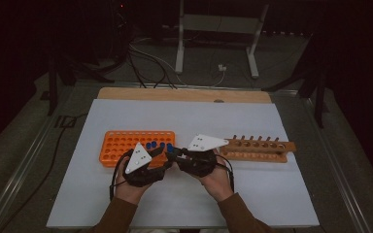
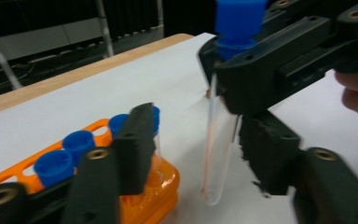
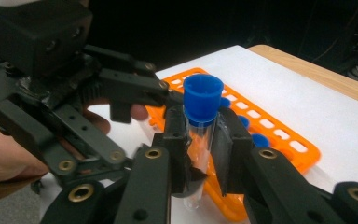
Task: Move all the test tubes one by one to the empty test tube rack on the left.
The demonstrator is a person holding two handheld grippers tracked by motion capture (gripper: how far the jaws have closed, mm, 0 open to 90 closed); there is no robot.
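A clear test tube (image 3: 199, 135) with a blue cap (image 3: 203, 99) stands upright with my right gripper (image 3: 200, 144) shut on it just below the cap. In the left gripper view the tube (image 2: 218, 149) hangs above the white mat, between the spread jaws of my left gripper (image 2: 200, 144), which is open and not touching it. Beside the tube is an orange rack (image 1: 121, 145) with several blue-capped tubes (image 2: 56, 165) at its near right end. In the high view, the left gripper (image 1: 161, 151) and right gripper (image 1: 173, 154) meet tip to tip at the rack's right corner.
A wooden tube rack (image 1: 257, 148) with a row of holes lies right of the hands. The white mat (image 1: 184, 116) covers the wooden table (image 1: 175, 93). Cables and a metal stand (image 1: 213, 39) are on the floor beyond the far edge.
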